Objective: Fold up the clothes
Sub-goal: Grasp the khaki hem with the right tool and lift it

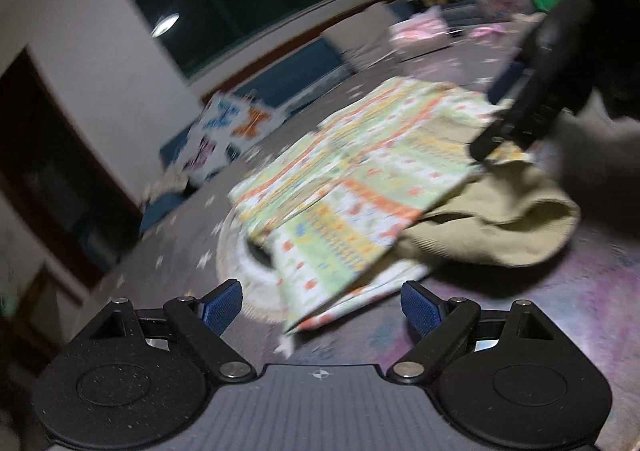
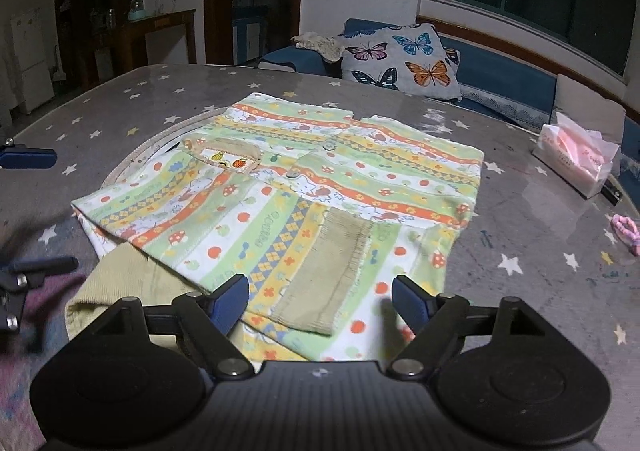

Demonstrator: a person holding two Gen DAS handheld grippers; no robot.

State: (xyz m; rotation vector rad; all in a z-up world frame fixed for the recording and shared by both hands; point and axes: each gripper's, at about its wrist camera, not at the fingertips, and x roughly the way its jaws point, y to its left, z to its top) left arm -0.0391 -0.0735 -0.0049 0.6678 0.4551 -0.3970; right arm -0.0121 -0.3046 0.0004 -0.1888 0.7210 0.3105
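A: Status on your two hand-held grippers?

B: Your left hand-held gripper (image 1: 322, 307) has its jaws spread wide, nothing between the blue pads (image 1: 222, 305). It sits low over the worktop (image 1: 560, 315), just short of the near corner of the garment. That view is motion-blurred, so fine detail is unreliable.

A: And the right?

B: Your right hand-held gripper (image 2: 320, 301) is also spread wide and empty. Its two fingers straddle the near edge of the shirt (image 2: 304, 187) without pinching it. From the left wrist view the right hand-held gripper (image 1: 532, 91) shows as a dark body above the far side of the cloth; I can't read its jaws from there.

A: Garment count?

B: One patterned shirt, striped green, orange and yellow, lying mostly flat in the middle of the star-print worktop (image 2: 120, 107). Two buttons visible: one upper (image 2: 329, 145), one lower (image 2: 294, 173). Two khaki ribbed cuffs: one cuff (image 2: 332, 271) folded on top between your right fingers, the other khaki cuff (image 2: 120, 283) sticking out at the near-left corner. One collar (image 2: 224, 153) toward the far left.

A: Anything else on the worktop?

B: One pink tissue pack (image 2: 576, 159) at the far right, one pink hair tie (image 2: 626, 233) near the right edge. Behind it, one butterfly cushion (image 2: 404, 61) on a blue sofa (image 2: 508, 75).
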